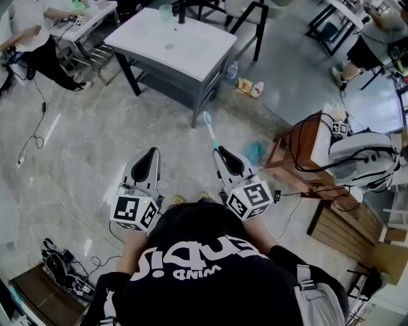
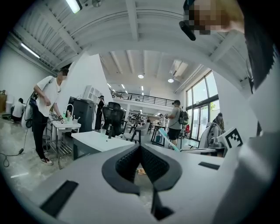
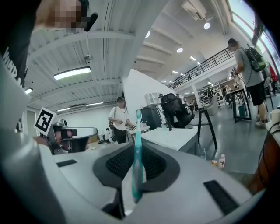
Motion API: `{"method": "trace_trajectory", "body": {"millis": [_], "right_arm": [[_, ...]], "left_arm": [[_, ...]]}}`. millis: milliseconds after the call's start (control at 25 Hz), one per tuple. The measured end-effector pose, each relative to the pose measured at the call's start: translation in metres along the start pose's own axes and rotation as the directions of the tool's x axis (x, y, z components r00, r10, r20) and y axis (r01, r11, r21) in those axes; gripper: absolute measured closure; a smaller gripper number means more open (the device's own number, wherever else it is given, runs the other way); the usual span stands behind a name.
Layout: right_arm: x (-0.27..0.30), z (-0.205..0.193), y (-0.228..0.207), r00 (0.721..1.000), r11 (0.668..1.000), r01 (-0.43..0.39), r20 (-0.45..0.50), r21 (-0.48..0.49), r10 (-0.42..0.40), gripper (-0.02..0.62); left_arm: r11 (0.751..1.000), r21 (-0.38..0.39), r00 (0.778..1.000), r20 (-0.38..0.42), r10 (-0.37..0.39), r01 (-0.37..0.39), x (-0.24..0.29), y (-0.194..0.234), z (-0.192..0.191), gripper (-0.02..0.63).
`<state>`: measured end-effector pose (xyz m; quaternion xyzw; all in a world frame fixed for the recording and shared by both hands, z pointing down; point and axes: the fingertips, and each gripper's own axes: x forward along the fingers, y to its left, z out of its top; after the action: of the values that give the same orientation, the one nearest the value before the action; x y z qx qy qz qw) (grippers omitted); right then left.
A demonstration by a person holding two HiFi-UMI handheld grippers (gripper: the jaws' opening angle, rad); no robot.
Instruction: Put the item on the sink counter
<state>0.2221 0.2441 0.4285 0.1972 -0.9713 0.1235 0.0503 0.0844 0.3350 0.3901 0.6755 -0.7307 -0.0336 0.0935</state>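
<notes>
A teal toothbrush (image 1: 210,129) sticks up and forward from my right gripper (image 1: 218,151), whose jaws are shut on its handle. In the right gripper view the toothbrush (image 3: 137,131) stands upright between the dark pads, bristle head at the top. The white sink counter (image 1: 197,54) on a dark frame stands a few steps ahead; it shows beyond the jaws as the counter (image 3: 175,136) in the right gripper view. My left gripper (image 1: 152,153) is held level beside the right one, shut with nothing in it. The left gripper (image 2: 140,148) also faces the counter (image 2: 94,140).
A faucet (image 1: 182,13) and a cup (image 1: 166,11) stand at the counter's far edge. Small bottles (image 1: 250,86) lie on the floor by its right leg. At the right stands a wooden stand (image 1: 299,149) with cables. A person (image 1: 32,38) works at a table far left.
</notes>
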Motion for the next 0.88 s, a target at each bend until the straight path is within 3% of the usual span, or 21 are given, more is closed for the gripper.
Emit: {"method": "trace_trajectory", "body": {"millis": [560,880], "right_arm": [[0.01,-0.016,0.023,0.999,0.999,0.031,0.02,0.013,-0.031,0.528],[0.035,-0.01,0.029,0.999,0.999,0.044,0.029,0.004,-0.044,0.528]], "left_arm": [[1.0,-0.012,0.999,-0.03,-0.029,0.029,-0.026,0.037,-0.019,0.586],[0.998,-0.007,0.998,-0.023,-0.063,0.063,-0.01,0.057,-0.013,0.586]]}}
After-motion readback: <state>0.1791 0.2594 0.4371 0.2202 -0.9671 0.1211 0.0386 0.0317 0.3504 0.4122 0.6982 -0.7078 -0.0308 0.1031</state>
